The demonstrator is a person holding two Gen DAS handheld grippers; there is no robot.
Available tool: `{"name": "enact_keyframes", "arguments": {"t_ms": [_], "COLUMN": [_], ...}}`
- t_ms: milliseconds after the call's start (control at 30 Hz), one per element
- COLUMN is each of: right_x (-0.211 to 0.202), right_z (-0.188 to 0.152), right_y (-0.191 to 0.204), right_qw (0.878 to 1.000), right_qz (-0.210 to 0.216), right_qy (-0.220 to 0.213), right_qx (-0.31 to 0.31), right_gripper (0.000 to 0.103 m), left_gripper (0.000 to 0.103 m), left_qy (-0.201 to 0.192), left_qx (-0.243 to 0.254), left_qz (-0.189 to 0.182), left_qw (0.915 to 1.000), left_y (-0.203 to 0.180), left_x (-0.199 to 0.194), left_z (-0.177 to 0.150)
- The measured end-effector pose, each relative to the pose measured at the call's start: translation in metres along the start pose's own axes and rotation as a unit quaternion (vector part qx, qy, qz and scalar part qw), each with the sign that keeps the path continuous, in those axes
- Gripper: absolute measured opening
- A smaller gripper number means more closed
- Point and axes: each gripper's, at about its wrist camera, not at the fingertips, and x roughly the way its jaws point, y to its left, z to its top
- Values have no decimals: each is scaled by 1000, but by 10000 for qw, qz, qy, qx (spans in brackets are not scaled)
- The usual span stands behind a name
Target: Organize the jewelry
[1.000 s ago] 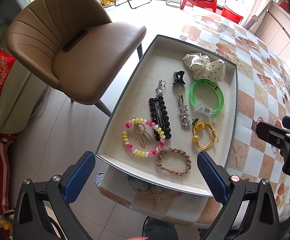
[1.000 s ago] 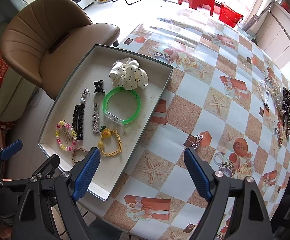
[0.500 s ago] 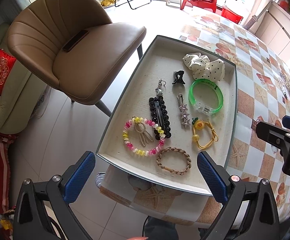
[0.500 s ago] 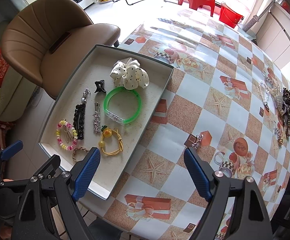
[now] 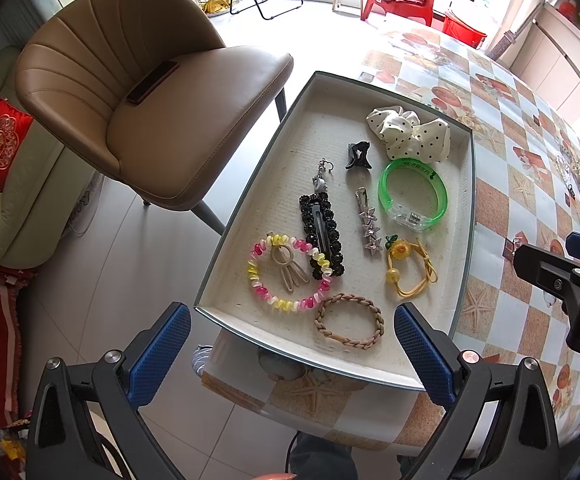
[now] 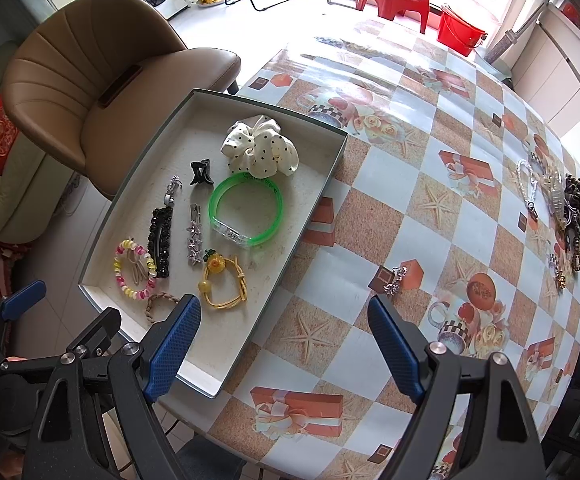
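I see the surface [image 6: 441, 216] with its checked cloth, and beside its edge a brown chair [image 5: 142, 92]. On the surface near that edge lies the grey tray [image 6: 331, 164], which holds the sorted jewelry. In the tray the biggest piece is the white dotted scrunchie [image 5: 409, 134] at the far end, and touching it is the green bangle [image 5: 413, 194]. Nearer to me lie the pink and yellow coil tie [image 5: 286, 276], the black clip [image 5: 321, 236], the yellow tie [image 5: 407, 268] and the braided band [image 5: 349, 322]. A pile of unsorted jewelry [image 6: 569, 216] lies at the far right edge, well apart from the tray. One small silver earring [image 6: 395, 282] lies alone between them. My left gripper [image 5: 291, 344] hangs in front of the tray's near edge, its jaws released and holding nothing. My right gripper [image 6: 284, 334] hangs over the surface near the earring, its jaws also released.
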Motion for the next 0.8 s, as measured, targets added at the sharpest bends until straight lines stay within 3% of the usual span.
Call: {"name": "enact_keyframes", "arguments": {"t_ms": [800], "right_x": [0], "right_z": [-1], "right_y": [1], "right_qw": [10000], "right_qz": [-2], "right_qy": [-1], "right_qx": [-7], "right_gripper": [88], "left_gripper": [103], "left_qy": [-44], "left_qx": [-36], "left_qz": [60], "left_qw": [10000], "left_y": [4], "left_x": [-2], "left_z": [-1]}}
